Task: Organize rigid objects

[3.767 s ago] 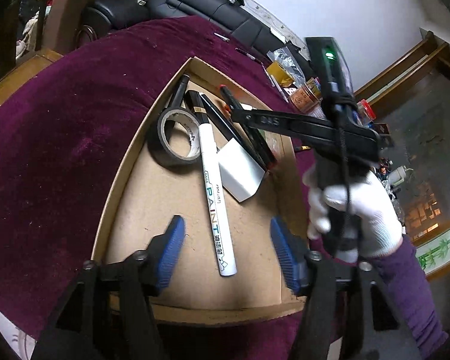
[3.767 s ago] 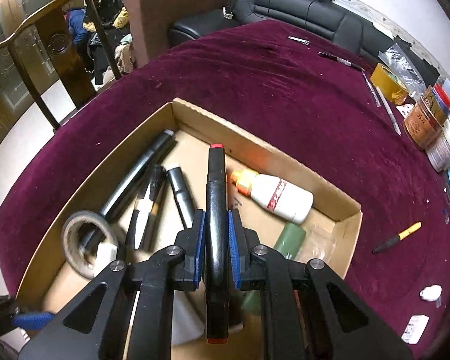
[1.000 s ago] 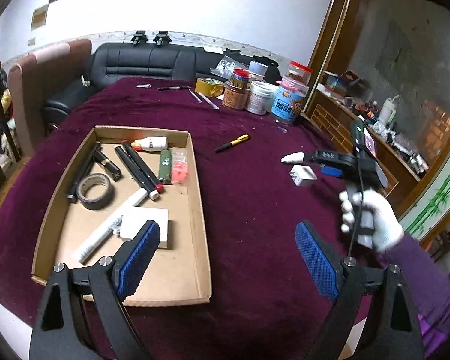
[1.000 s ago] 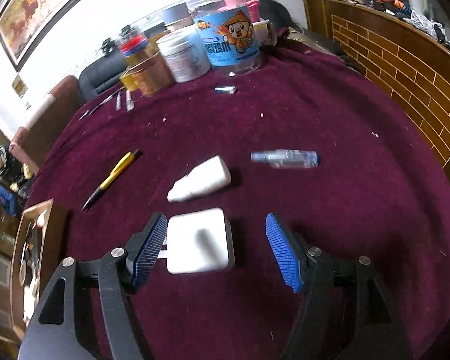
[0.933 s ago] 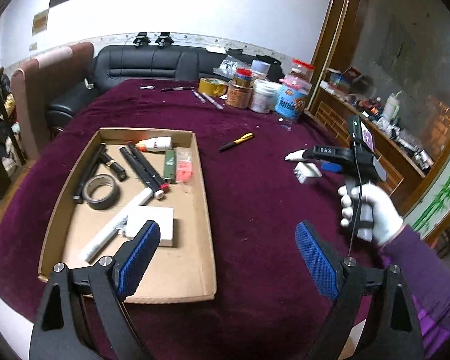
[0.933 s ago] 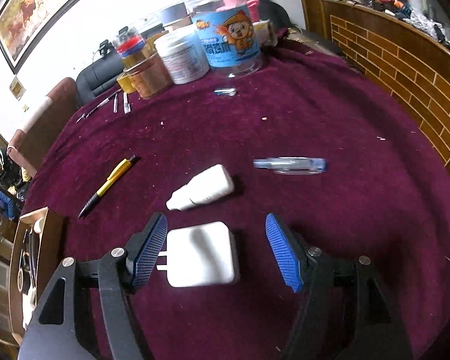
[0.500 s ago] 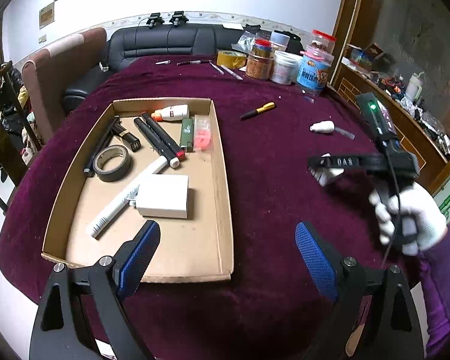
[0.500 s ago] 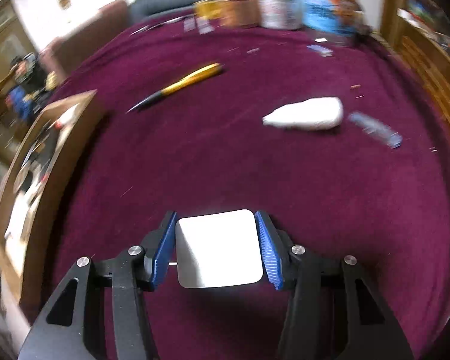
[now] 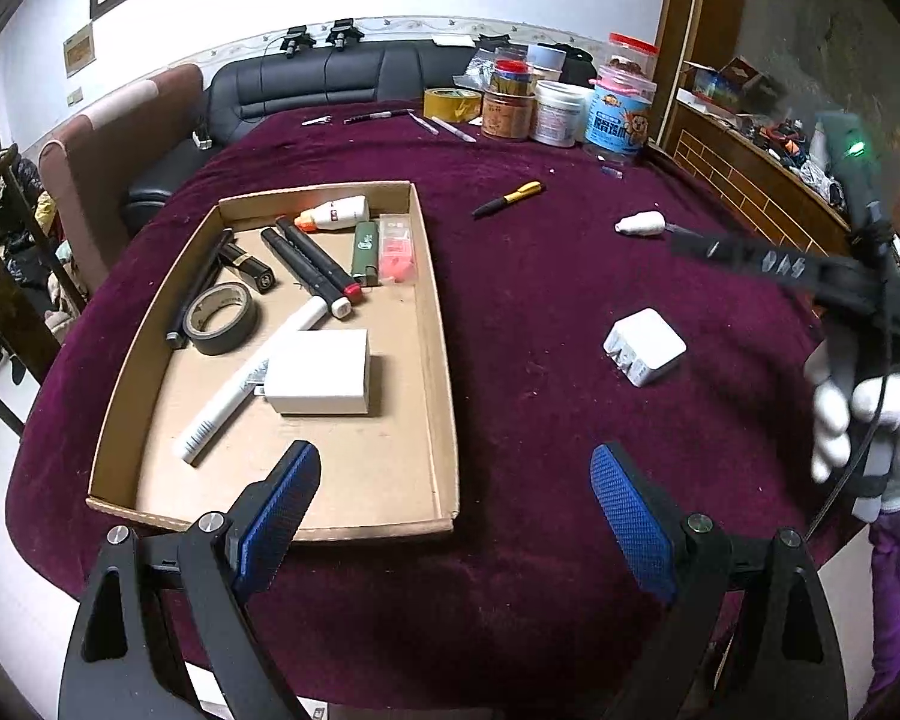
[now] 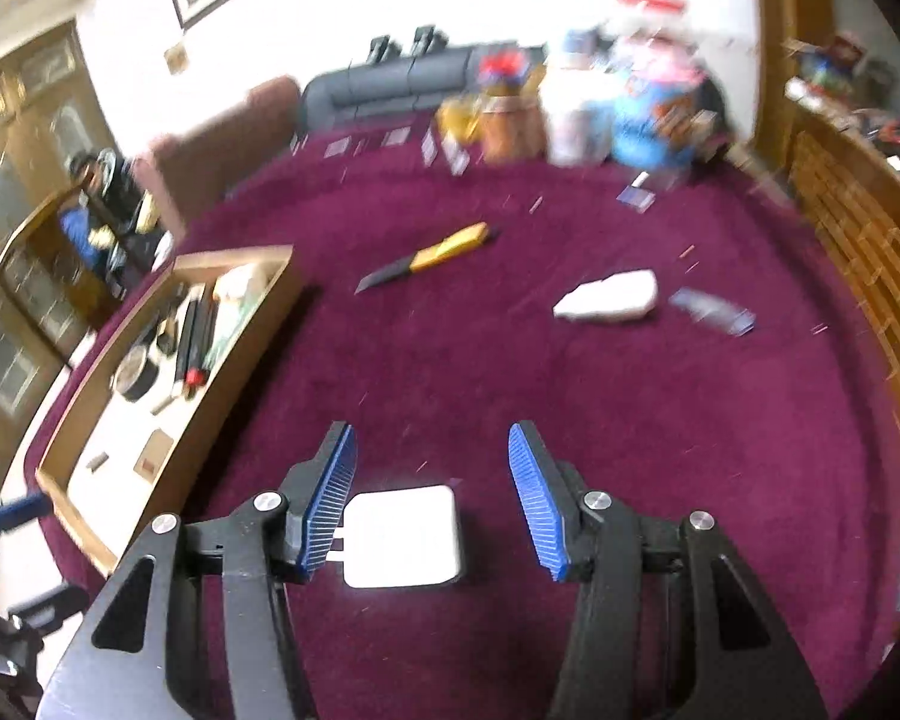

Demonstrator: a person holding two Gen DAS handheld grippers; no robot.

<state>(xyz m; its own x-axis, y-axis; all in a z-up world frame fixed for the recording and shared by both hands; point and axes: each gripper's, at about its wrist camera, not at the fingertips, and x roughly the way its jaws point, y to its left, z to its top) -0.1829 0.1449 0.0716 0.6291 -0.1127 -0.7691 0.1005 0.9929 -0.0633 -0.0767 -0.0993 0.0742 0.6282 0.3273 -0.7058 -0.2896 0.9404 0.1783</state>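
Right gripper [image 10: 432, 495] jaws spread, small white square plug adapter [image 10: 403, 535] lying loose between them, lower centre, on purple velvet table [image 10: 510, 372]. Left gripper [image 9: 453, 519] spread wide, empty, over the brown cardboard tray's [image 9: 441, 354] near corner.

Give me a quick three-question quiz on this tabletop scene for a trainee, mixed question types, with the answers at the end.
1. True or false: the roll of black tape lies inside the cardboard box.
2. Pick one: the yellow-and-black pen lies A) inside the box, B) on the purple cloth, C) on top of the tape.
3. Short answer: are the jaws of the left gripper open or shut, and is anything between them?

Key: 1 true. 2 B. 3 open, with nothing between them.
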